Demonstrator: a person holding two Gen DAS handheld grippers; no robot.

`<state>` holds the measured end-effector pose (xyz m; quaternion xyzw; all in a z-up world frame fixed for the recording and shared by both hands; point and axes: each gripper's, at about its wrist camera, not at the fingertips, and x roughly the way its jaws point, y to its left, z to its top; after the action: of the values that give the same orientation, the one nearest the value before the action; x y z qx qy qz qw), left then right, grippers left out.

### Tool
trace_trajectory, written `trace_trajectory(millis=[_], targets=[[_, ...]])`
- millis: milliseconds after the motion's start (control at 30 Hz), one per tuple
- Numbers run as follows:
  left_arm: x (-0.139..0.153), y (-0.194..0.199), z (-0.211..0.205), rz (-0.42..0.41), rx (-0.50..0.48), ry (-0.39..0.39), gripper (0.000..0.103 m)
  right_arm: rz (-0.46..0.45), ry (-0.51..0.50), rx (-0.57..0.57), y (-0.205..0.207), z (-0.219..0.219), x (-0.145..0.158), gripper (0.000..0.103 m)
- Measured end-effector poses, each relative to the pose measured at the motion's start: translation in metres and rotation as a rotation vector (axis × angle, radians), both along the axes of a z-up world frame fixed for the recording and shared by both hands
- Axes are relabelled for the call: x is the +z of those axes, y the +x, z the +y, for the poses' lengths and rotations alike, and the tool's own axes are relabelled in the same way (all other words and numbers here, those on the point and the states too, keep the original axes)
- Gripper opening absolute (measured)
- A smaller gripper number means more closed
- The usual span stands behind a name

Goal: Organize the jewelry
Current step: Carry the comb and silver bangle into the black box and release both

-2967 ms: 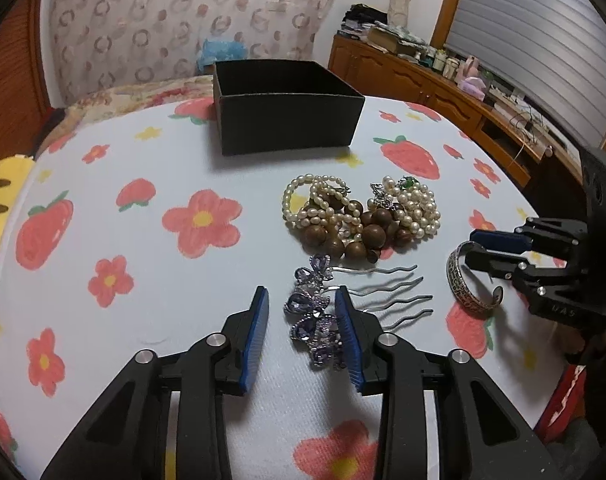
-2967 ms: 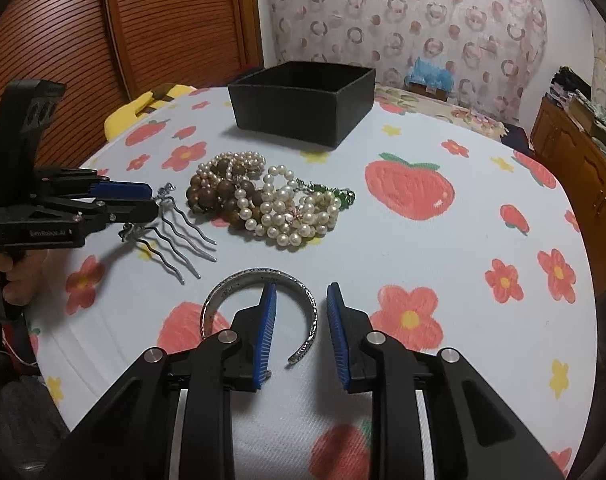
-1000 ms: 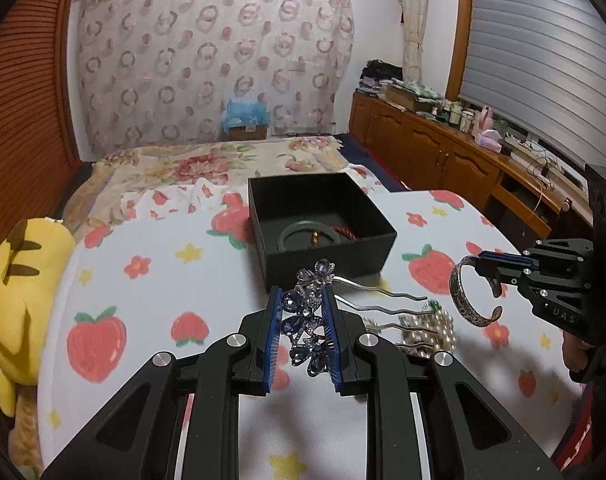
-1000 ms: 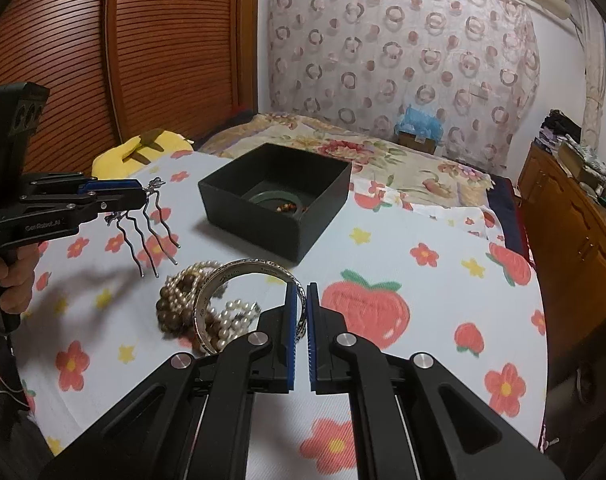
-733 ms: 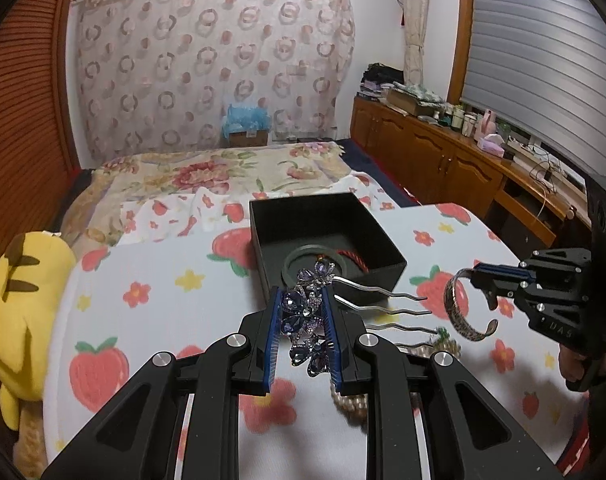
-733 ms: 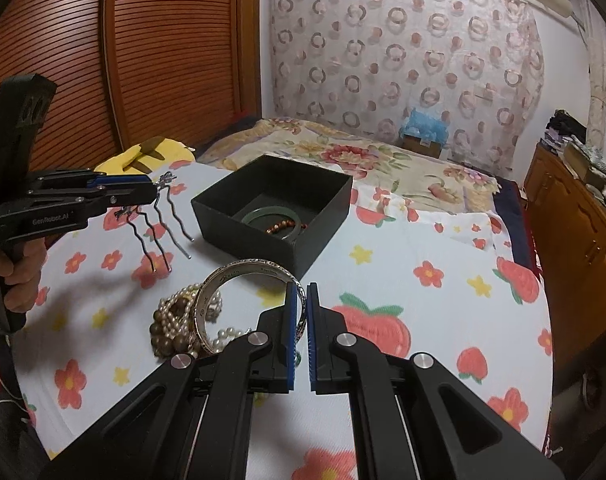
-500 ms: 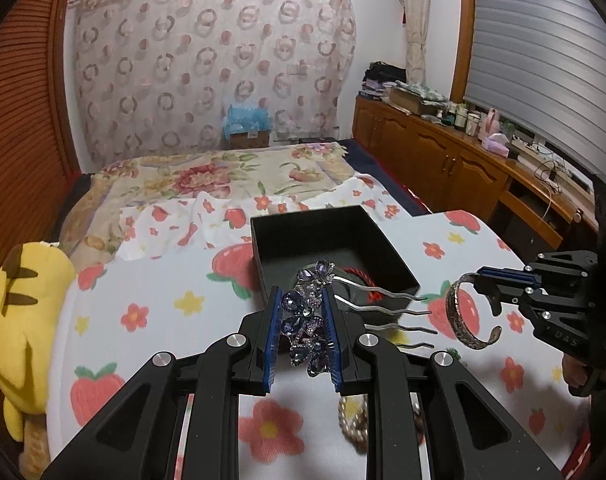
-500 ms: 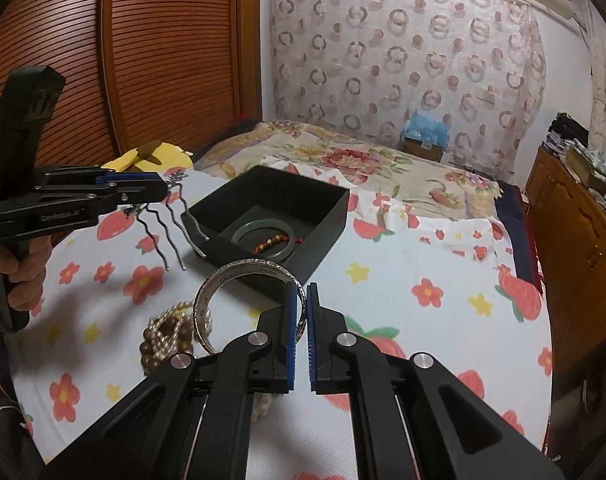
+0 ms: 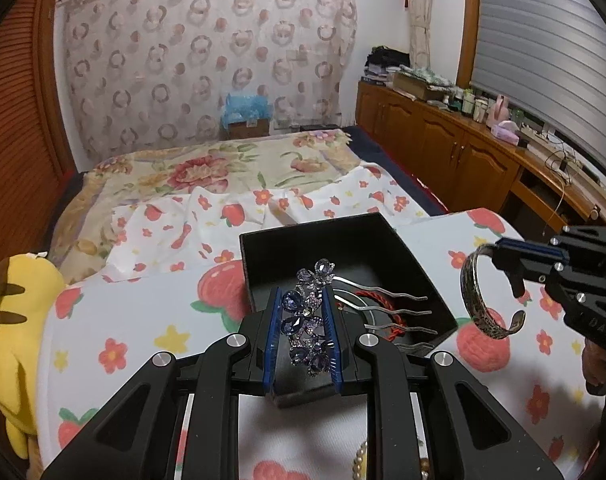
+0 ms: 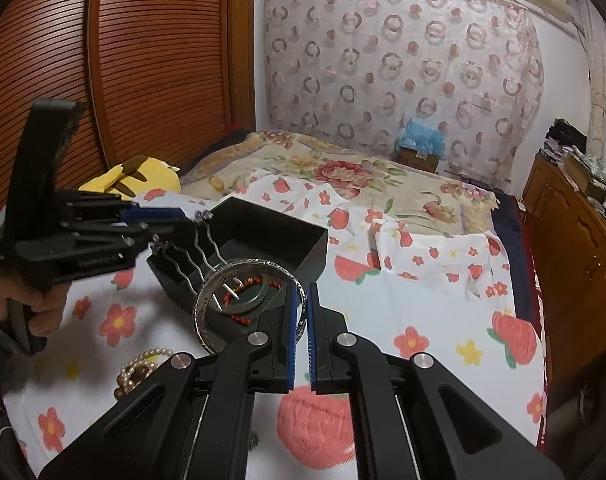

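Observation:
My left gripper [image 9: 303, 328] is shut on a purple jewelled hair comb [image 9: 307, 320], held over the near edge of the open black box [image 9: 259, 264], with its metal prongs [image 9: 387, 312] reaching out over the box. My right gripper [image 10: 301, 320] is shut on a silver cuff bracelet [image 10: 207, 304], held just above the box's near right corner [image 10: 315, 248]. Inside the box lie a green bangle [image 10: 255, 300] and a red cord bracelet [image 9: 383, 300]. The right gripper with the cuff [image 9: 479, 300] shows at the right of the left wrist view. The left gripper [image 10: 159, 216] shows in the right wrist view.
The table has a white cloth with strawberries and flowers [image 9: 123, 344]. Pearl and brown bead strands [image 10: 143, 368] lie on it near me. A yellow plush toy [image 9: 11, 320] sits at the left edge. A bed [image 9: 223, 168] lies beyond; wooden cabinets [image 9: 443, 144] line the right.
Both grippers have lifted their pieces off the table and carried them forward to the box. The comb's prongs and the cuff now hang over the box's opening and edge.

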<state>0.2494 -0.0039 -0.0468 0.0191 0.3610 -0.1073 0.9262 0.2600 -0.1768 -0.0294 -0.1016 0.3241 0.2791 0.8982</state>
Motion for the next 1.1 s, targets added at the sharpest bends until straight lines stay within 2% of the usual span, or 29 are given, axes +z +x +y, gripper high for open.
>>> trace_trajectory(millis=[167,233,567,833,1100], targets=[[-0.006,0.007,-0.002,0.018,-0.007,-0.003,0.018,0.006,-0.001,-0.003,0.011,0.005,-0.001,0.006],[-0.007,0.008,-0.004,0.021,-0.015,-0.006,0.014,0.008,0.0,-0.002,0.016,0.007,-0.002,0.006],[0.004,0.007,-0.002,-0.003,-0.009,-0.018,0.014,0.002,-0.002,0.011,0.028,0.021,-0.005,0.006],[0.01,-0.016,0.013,-0.025,0.014,-0.031,0.014,0.011,-0.042,0.054,0.037,0.05,-0.02,0.006],[0.002,-0.034,0.023,-0.018,0.02,-0.032,0.014,0.013,-0.088,0.062,0.04,0.067,-0.034,0.007]])
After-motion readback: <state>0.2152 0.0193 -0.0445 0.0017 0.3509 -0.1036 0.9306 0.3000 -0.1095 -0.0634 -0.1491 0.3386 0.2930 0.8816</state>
